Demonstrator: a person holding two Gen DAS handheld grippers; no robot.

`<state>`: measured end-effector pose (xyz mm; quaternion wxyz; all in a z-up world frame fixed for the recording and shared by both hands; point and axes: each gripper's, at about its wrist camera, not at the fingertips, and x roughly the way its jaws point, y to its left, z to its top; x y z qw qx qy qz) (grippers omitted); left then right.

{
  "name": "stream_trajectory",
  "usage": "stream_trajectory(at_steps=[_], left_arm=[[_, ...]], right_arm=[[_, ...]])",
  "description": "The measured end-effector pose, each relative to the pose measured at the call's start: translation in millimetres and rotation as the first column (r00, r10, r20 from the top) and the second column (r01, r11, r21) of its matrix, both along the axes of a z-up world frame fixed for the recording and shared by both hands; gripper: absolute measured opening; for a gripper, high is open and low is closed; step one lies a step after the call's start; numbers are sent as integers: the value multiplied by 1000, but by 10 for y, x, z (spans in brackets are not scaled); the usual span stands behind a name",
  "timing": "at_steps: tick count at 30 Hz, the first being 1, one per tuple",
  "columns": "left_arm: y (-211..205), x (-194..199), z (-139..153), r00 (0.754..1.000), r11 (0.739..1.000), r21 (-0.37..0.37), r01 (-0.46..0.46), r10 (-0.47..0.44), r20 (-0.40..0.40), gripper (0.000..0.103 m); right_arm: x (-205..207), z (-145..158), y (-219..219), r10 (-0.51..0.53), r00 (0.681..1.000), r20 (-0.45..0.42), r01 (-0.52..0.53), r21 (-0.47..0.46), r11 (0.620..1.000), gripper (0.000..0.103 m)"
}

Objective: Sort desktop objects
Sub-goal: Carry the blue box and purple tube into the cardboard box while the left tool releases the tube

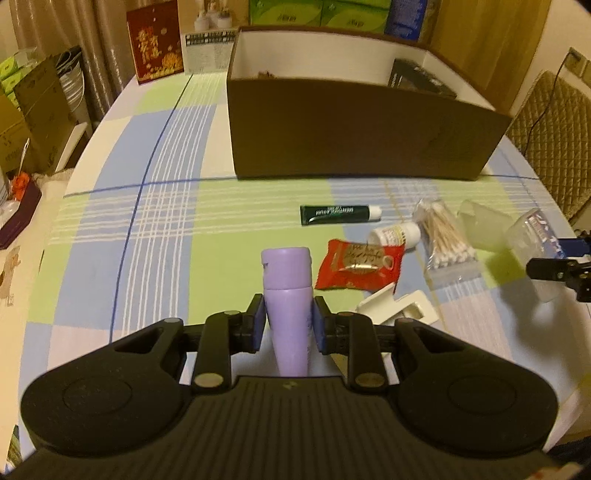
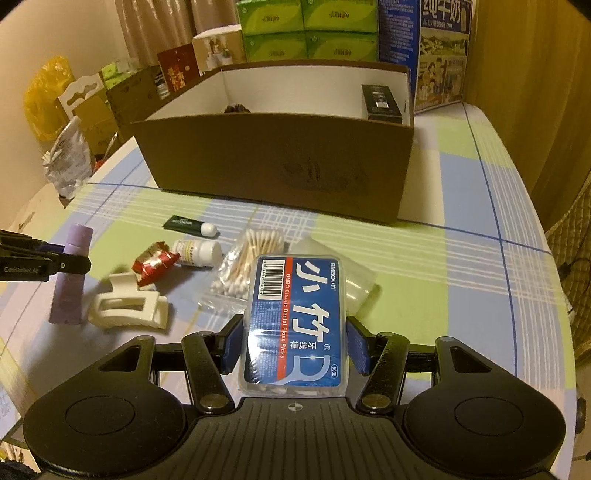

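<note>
My left gripper (image 1: 289, 323) is shut on a lilac tube (image 1: 287, 295), lifted above the checked tablecloth; the same tube (image 2: 72, 273) and left gripper (image 2: 55, 263) show at the left of the right wrist view. A clear box of dental floss picks with a blue label (image 2: 297, 321) is clamped in my right gripper (image 2: 293, 345). The right gripper (image 1: 561, 271) with the clear box (image 1: 537, 236) appears at the right edge of the left wrist view. The open brown cardboard box (image 1: 351, 129) (image 2: 277, 162) stands behind, white inside, with a black item (image 2: 380, 101) in it.
Loose on the cloth lie a dark green tube (image 1: 340, 215), a small white bottle (image 1: 397, 234), a red sachet (image 1: 360, 264), a bag of cotton swabs (image 1: 445, 236), a white hair clip (image 2: 127, 304) and a translucent cup (image 1: 480, 225). Stacked cartons (image 2: 310, 29) stand behind the box.
</note>
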<state>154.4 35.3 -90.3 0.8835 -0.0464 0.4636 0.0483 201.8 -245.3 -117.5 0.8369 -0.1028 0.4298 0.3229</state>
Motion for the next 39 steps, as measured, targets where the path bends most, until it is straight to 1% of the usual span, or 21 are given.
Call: stream_trajectory(at_steps=[12, 17, 23, 27, 36, 39], left_arm=[[71, 79, 257, 995, 996, 1, 85, -85, 59, 22], [62, 147, 399, 989, 993, 4, 117, -117, 94, 22], [31, 246, 640, 976, 987, 14, 158, -159, 150, 22], [33, 369, 806, 968, 986, 11, 166, -166, 188, 22], [-14, 756, 1149, 942, 980, 10, 197, -192, 274, 22], [-30, 913, 1235, 934, 979, 23, 201, -198, 296, 22]], right_arm=[[-13, 195, 197, -56, 998, 34, 55, 39, 998, 54], [35, 282, 285, -59, 997, 58, 57, 48, 997, 54], [136, 436, 388, -48, 993, 107, 41, 66, 997, 54], [241, 551, 458, -45, 990, 133, 34, 84, 996, 54], [526, 819, 658, -18, 979, 203, -6, 115, 993, 54], [673, 866, 725, -15, 976, 219, -12, 122, 993, 54]])
